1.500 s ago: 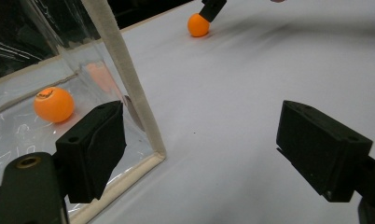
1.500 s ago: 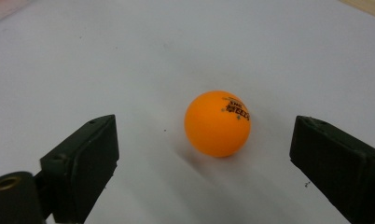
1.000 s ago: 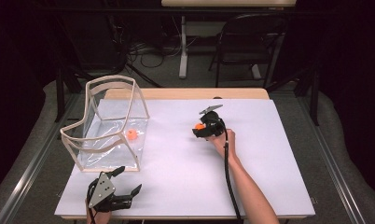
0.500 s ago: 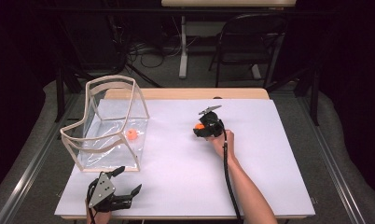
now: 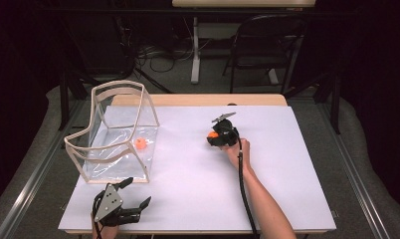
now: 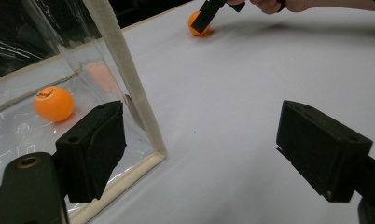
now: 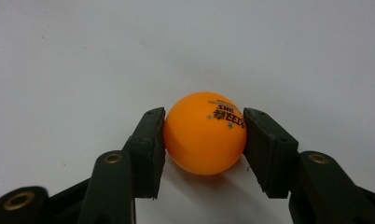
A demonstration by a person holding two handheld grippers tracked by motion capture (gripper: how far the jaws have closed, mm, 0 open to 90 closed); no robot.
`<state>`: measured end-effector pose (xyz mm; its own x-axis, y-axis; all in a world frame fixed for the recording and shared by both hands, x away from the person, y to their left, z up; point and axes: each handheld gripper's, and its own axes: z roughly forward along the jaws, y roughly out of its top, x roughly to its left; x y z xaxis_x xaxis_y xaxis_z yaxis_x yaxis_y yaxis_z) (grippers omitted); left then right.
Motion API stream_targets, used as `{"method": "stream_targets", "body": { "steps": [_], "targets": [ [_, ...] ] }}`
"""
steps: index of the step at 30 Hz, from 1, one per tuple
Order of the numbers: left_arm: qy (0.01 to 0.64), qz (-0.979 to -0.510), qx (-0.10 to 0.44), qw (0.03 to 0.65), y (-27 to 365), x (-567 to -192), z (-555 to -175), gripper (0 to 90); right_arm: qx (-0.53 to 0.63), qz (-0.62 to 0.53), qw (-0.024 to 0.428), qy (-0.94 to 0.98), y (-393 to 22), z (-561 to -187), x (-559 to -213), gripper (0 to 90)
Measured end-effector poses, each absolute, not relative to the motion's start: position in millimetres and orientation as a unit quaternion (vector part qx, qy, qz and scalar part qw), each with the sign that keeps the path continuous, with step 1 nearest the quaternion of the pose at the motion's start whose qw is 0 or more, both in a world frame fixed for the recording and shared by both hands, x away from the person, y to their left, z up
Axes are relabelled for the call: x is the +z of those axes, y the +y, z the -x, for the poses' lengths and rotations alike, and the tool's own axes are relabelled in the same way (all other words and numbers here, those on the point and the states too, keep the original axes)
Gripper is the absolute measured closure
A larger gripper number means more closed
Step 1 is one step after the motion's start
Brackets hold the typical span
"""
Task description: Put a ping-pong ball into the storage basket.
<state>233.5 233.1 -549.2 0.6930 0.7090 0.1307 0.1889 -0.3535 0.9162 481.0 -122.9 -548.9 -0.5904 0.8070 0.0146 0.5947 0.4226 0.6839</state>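
Listing largest to smallest: white table (image 5: 287,164); clear bin (image 5: 116,134) with pale rim, at its left, holding one orange ball (image 5: 139,144); my left gripper (image 5: 122,201), jaws apart, idle near the bin's front corner; my right gripper (image 7: 202,135), jaws just closed and clamped on a second orange ball (image 7: 205,133) mid-table. Step, I judge: grasp made; next calls for lifting over the rim, then release
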Motion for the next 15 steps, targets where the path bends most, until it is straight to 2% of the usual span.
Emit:
{"method": "stream_targets", "body": {
  "steps": [15],
  "targets": [
    [0.289, -0.779, 0.266, 0.490, 234, -549, -233, 15.7, 0.329, -0.412, 0.159, 0.835, -123, -476, -532, 50.1]
  ]
}}
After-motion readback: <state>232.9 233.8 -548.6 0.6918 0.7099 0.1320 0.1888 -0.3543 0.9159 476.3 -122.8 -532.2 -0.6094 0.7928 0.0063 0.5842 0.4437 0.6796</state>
